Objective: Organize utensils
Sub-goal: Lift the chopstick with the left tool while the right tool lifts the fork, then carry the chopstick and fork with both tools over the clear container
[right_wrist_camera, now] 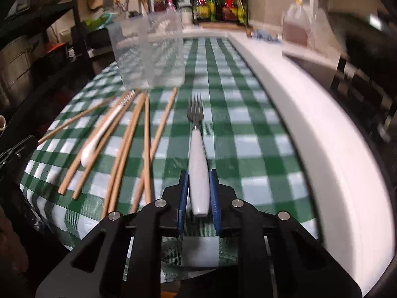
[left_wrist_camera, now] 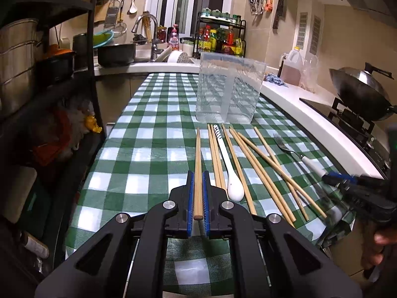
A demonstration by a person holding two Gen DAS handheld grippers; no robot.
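Left gripper (left_wrist_camera: 198, 186) straddles chopstick (left_wrist_camera: 198, 171); right gripper (right_wrist_camera: 197, 188) (level) straddles fork (right_wrist_camera: 197, 149).

We cannot see the near ends of some chopsticks (left_wrist_camera: 250, 173) in the left wrist view, because the left gripper (left_wrist_camera: 198, 193) covers them. The right gripper (left_wrist_camera: 347, 181) is blurry there, and the picture's edge cuts it off, so we cannot tell how its jaws stand. In the right wrist view almost everything is smeared. The bottles on the far rack (right_wrist_camera: 218, 6) are just bright blobs, and we cannot read them. The wok (right_wrist_camera: 364, 42) is a dark blur cut by the edge. The clear holder (right_wrist_camera: 148, 52) looks fuzzy, so we cannot see inside it well.
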